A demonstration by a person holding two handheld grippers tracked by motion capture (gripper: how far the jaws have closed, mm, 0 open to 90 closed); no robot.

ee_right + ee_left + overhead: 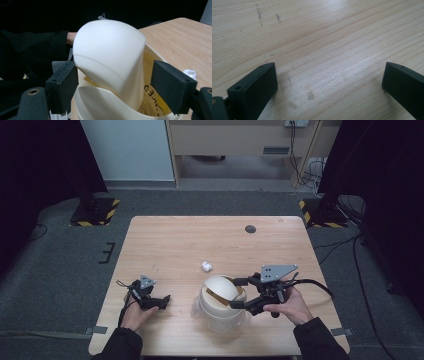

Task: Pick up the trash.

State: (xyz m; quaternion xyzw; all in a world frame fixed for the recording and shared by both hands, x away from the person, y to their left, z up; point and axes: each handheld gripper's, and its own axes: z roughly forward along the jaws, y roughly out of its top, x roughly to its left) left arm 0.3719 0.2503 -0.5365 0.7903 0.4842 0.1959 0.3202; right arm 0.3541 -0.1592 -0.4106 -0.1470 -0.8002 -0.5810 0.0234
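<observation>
A white swing-lid bin (pixel 220 315) stands near the table's front edge, its domed lid (pixel 222 290) tilted over the opening. My right gripper (pixel 239 293) reaches in from the right, open, with one jaw on either side of the lid. In the right gripper view the lid (pixel 110 50) sits between the pads; the left pad (pixel 63 85) is at its edge, and a gap separates the right one from it. A small crumpled white paper ball (pixel 207 266) lies on the table just behind the bin. My left gripper (pixel 162 301) rests low at the front left, open over bare wood (pixel 329 80).
The wooden table (pixel 200 240) has a dark round spot (pixel 250 229) near its far edge. The paper ball (pixel 190 73) also shows past the right jaw. A person's dark sleeve (pixel 37 50) lies behind the bin. Grey floor and cables surround the table.
</observation>
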